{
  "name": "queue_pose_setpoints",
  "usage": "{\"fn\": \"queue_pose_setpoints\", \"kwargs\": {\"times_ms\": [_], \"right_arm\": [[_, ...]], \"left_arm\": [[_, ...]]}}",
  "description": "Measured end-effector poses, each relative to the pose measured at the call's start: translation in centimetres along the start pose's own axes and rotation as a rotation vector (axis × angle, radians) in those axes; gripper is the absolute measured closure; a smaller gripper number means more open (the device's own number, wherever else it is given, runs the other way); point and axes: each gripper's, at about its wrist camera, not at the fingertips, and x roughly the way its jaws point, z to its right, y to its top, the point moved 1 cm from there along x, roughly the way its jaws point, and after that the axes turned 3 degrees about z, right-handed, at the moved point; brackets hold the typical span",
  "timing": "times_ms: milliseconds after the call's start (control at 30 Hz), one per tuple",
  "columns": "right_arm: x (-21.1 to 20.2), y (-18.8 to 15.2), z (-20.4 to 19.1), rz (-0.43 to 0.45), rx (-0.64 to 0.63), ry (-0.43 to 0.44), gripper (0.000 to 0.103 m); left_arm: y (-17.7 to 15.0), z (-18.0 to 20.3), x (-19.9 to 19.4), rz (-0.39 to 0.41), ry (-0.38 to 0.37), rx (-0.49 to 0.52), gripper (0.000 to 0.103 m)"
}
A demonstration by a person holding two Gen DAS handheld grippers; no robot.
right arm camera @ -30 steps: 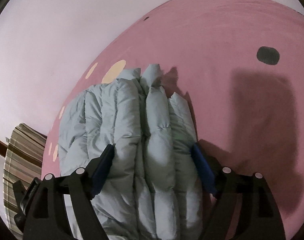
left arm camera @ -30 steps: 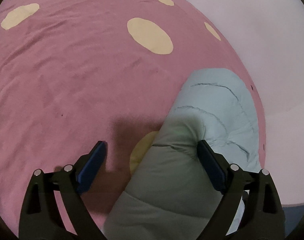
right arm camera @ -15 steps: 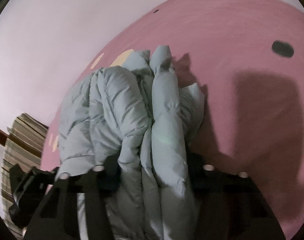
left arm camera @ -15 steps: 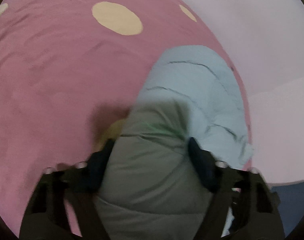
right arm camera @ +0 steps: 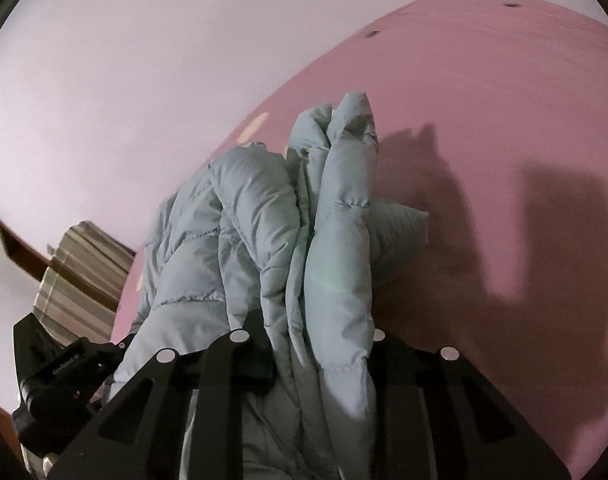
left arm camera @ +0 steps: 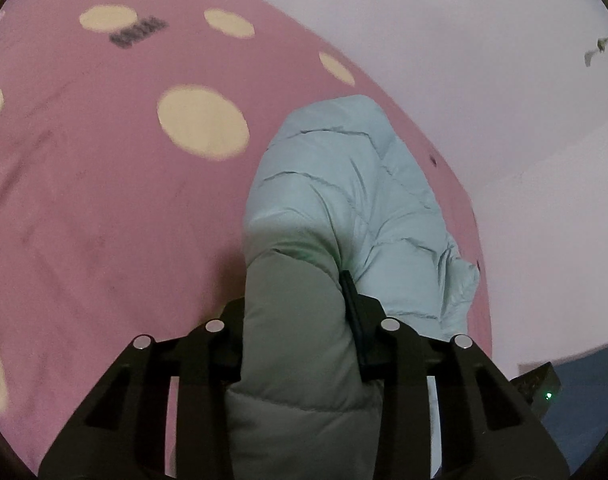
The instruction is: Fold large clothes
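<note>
Both tongs, left (left arm camera: 295, 320) and right (right arm camera: 320, 344), pinch the puffy quilted jacket (left arm camera: 344, 208).

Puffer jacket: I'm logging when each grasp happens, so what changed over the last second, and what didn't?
Both grippers closed. A second ago each stood open around the light blue puffer jacket; now the left hand-held gripper pinches one padded fold and the right hand-held gripper clamps the bunched layers, which stand taller and more gathered. The pink dotted bedspread stays as it was, with the jacket on it.
</note>
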Motion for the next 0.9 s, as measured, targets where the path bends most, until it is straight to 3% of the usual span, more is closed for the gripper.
{"fn": "queue_pose_setpoints", "kwargs": {"times_ms": [167, 433, 900], "right_arm": [[4.0, 1.0, -3.7, -0.020, -0.032, 0.038, 0.081], [10.3, 0.9, -4.7, -0.078, 0.002, 0.042, 0.081], [12.8, -0.2, -4.6, -0.090, 0.015, 0.007, 0.081]], "left_arm": [[3.7, -2.0, -0.5, 0.049, 0.029, -0.031, 0.068], [7.5, -7.1, 1.8, 0.043, 0.096, -0.093, 0.068], [7.5, -8.7, 3.3, 0.071, 0.137, -0.042, 0.067]]}}
